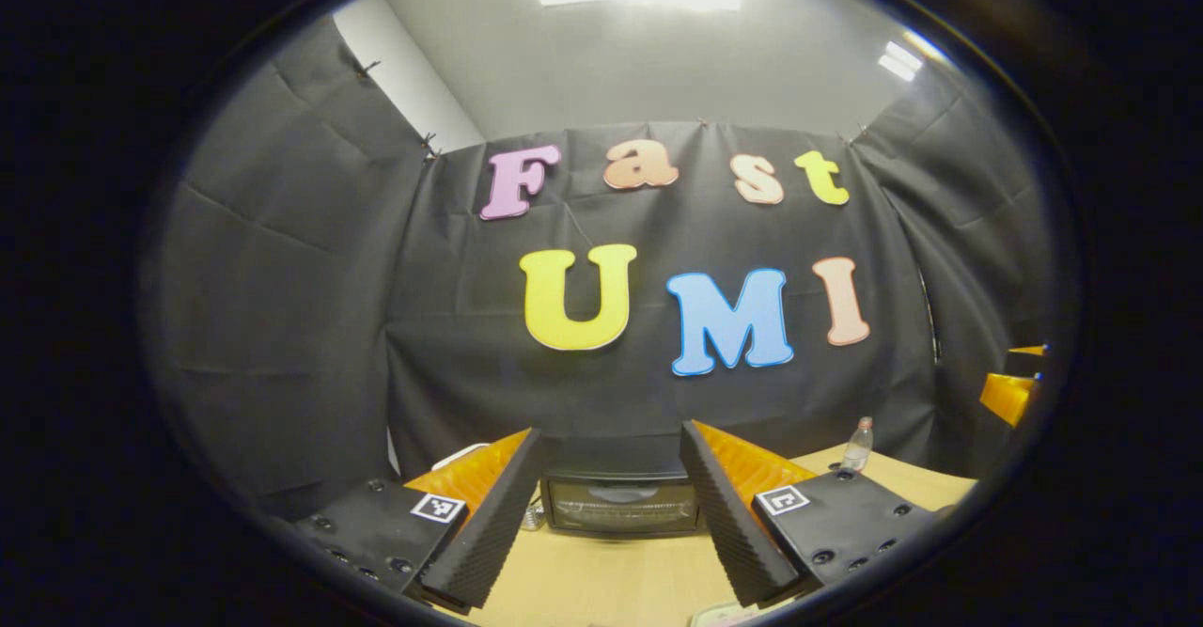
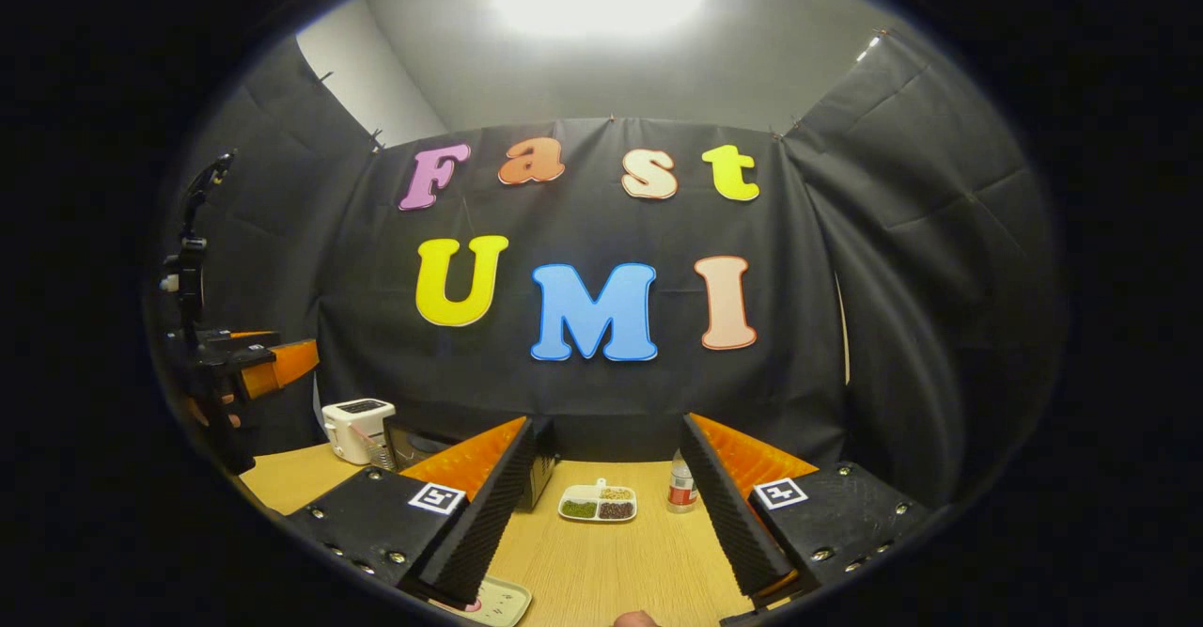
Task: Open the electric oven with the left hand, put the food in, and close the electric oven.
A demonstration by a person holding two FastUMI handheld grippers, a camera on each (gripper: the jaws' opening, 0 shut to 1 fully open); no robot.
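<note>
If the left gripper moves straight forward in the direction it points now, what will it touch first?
Probably the electric oven. It sits on the table straight ahead between the open left gripper fingers, door closed, with bare tabletop before it. How far is unclear.

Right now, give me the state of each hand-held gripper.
Left hand-held gripper: open, holding nothing.
Right hand-held gripper: open, holding nothing.

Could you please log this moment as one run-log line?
stage: pre-approach | left gripper: open, facing oven | oven door: closed | right gripper: open, empty | food tray: on table
</note>
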